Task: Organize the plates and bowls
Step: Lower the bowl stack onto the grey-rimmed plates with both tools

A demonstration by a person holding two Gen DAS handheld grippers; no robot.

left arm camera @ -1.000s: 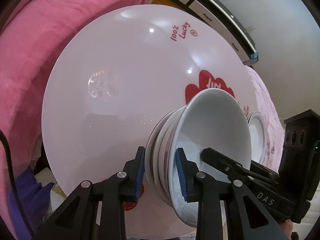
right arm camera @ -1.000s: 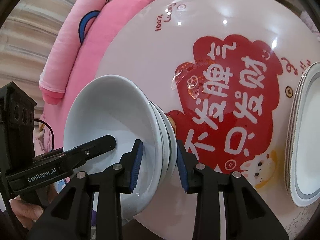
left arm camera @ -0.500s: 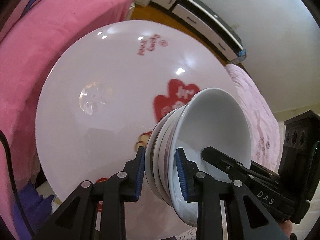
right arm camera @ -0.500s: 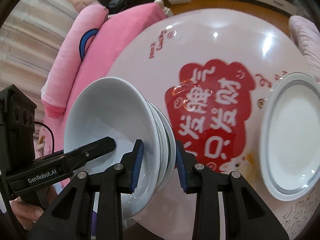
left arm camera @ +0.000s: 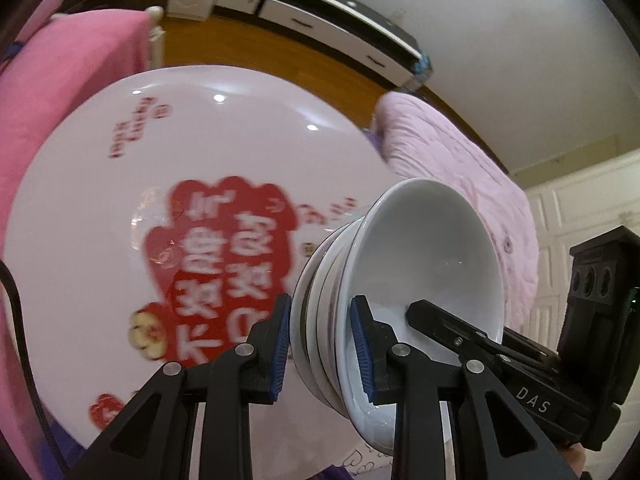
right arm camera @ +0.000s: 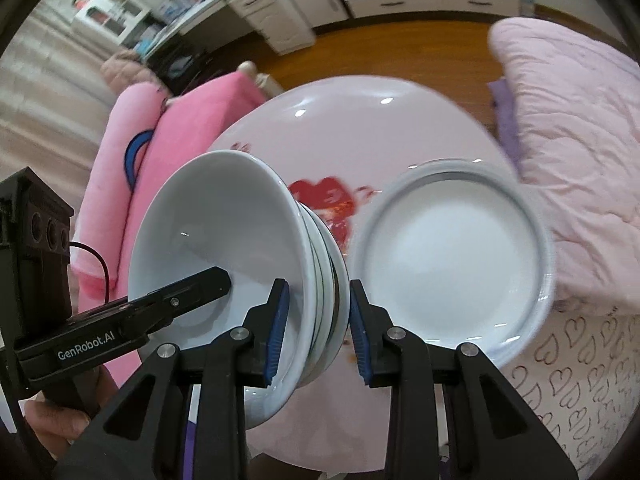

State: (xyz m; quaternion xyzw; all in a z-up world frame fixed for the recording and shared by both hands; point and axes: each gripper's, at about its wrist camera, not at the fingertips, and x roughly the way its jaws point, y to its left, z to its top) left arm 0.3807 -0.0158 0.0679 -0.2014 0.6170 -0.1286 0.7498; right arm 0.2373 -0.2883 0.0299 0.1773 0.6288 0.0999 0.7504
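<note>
A stack of white bowls [left arm camera: 424,264] is held in the air between both grippers, tilted. My left gripper [left arm camera: 322,346] is shut on the stack's rim, one blue pad inside the top bowl and one outside. My right gripper [right arm camera: 316,330] is shut on the opposite rim of the same bowl stack [right arm camera: 224,240]. Below lies a round white table top [left arm camera: 80,248] with a red printed design. A stack of white plates [right arm camera: 448,260] with grey rims rests on the table [right arm camera: 360,132] to the right of the bowls.
A bright pink cushion [right arm camera: 176,136] borders the table on the left. A pale pink quilt [right arm camera: 580,128] lies to the right. A heart-patterned cloth [right arm camera: 580,380] lies at the lower right. White and black cabinets [left arm camera: 328,20] stand along the far wall on a wooden floor.
Both grippers have lifted the bowl stack up and away from the table. The table now looks smaller and farther, and the room beyond it has come into view.
</note>
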